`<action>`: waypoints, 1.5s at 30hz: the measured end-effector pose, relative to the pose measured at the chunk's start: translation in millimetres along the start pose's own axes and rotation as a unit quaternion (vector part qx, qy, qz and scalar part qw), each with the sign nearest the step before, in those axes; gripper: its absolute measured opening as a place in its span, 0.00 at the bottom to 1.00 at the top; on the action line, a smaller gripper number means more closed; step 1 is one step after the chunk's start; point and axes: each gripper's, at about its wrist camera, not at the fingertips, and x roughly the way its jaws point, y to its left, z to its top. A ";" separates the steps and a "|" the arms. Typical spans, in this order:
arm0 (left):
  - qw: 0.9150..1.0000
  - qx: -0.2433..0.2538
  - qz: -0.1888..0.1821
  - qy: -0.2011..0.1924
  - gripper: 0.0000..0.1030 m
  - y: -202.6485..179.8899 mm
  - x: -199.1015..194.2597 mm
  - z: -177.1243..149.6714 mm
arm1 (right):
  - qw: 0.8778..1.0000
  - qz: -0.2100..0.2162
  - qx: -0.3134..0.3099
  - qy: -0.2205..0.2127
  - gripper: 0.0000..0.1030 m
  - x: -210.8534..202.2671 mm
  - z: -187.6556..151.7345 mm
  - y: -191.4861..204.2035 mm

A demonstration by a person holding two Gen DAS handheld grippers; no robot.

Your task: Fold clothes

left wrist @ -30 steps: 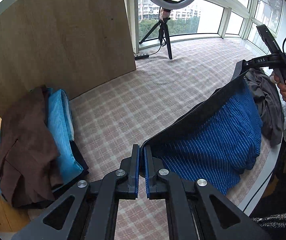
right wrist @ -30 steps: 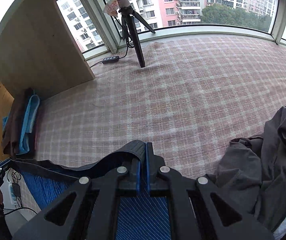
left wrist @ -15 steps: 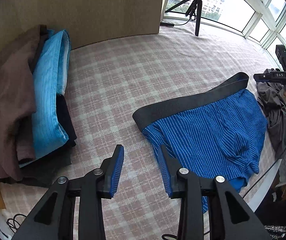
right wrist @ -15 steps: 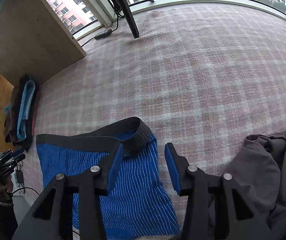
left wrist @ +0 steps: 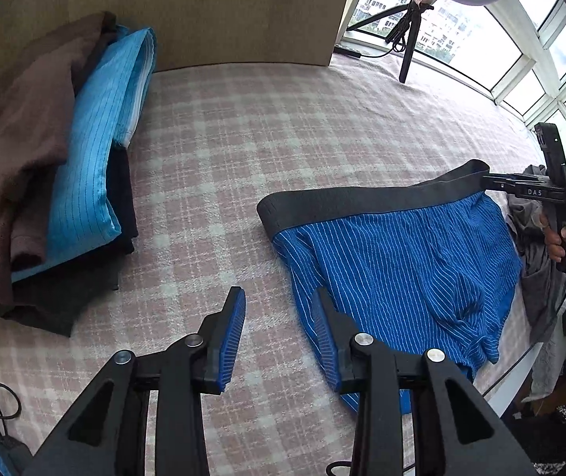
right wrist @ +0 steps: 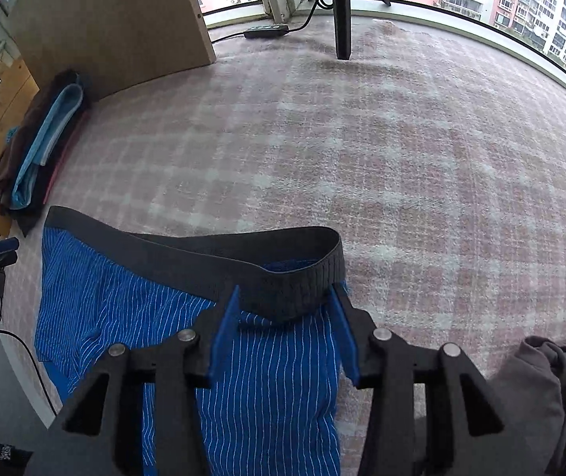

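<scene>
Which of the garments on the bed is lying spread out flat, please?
The blue striped boxer shorts with the dark waistband; the brown and light-blue pieces are stacked folded, and the grey garment is crumpled.

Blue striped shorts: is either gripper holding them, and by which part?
Neither. The left gripper and right gripper are open; the blue striped shorts lie flat on the checked cloth.
</scene>
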 end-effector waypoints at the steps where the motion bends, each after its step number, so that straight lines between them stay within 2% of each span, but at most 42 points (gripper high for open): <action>1: 1.000 -0.004 0.000 -0.002 0.32 0.8 -0.3 0.2 | 1.000 0.009 -0.001 0.006 0.05 3.5 1.1 1.5; 4: 1.000 -0.019 -0.002 -0.006 0.32 5.0 2.0 2.3 | 1.000 0.000 0.005 -0.018 0.04 -10.6 6.1 -6.5; 6: 0.999 -0.033 -0.016 -0.008 0.32 7.4 7.3 6.5 | 0.999 -0.003 0.032 -0.029 0.04 -21.6 10.0 -25.9; 8: 0.999 -0.043 -0.028 -0.007 0.32 6.6 15.2 12.2 | 0.998 0.017 0.053 -0.024 0.04 -23.4 14.5 -39.3; 10: 0.998 -0.047 -0.036 -0.003 0.32 3.0 24.6 19.2 | 0.998 0.030 0.047 -0.011 0.05 -20.2 18.0 -38.5; 18: 0.994 -0.070 -0.075 0.024 0.35 -4.5 59.0 39.6 | 0.999 0.030 0.031 0.011 0.06 9.0 32.0 -33.6; 20: 0.994 -0.072 -0.077 0.027 0.35 -6.1 64.4 41.3 | 0.999 0.038 0.030 0.019 0.23 12.4 33.8 -35.0; 21: 0.994 -0.073 -0.078 0.029 0.33 -6.9 67.1 42.2 | 0.998 0.046 0.034 0.019 0.42 12.8 34.1 -36.9; 23: 0.993 -0.074 -0.080 0.032 0.19 -8.5 72.5 43.9 | 0.997 0.061 0.037 0.008 0.45 14.2 35.0 -38.1; 24: 0.995 -0.067 -0.073 0.030 0.04 -13.1 72.2 44.5 | 0.997 0.065 0.039 0.005 0.39 16.5 35.4 -37.4; 25: 0.996 -0.060 -0.068 0.022 0.04 -18.3 66.4 44.8 | 0.997 0.068 0.042 0.005 0.11 19.1 35.7 -36.4; 26: 0.996 -0.053 -0.063 0.014 0.03 -23.6 60.2 45.1 | 0.997 0.069 0.045 0.009 0.05 19.9 35.4 -35.1; 28: 0.998 -0.038 -0.058 -0.013 0.03 -32.1 35.7 46.0 | 0.997 0.071 0.040 -0.006 0.05 4.8 31.8 -31.4; 32: 0.994 -0.004 -0.057 -0.088 0.03 -44.5 -40.8 48.5 | 0.991 0.092 0.032 -0.091 0.05 -73.8 25.8 -25.0; 37: 0.981 0.039 -0.056 -0.181 0.03 -60.1 -136.4 51.6 | 0.967 0.108 0.028 -0.231 0.05 -181.5 25.6 -10.3; 39: 0.973 0.056 -0.056 -0.218 0.04 -66.4 -174.7 52.9 | 0.961 0.101 0.013 -0.258 0.05 -208.6 16.0 1.8; 45: 0.962 0.099 -0.017 -0.253 0.04 -82.8 -217.3 9.4 | 0.953 0.091 -0.025 -0.288 0.05 -247.2 -31.8 38.0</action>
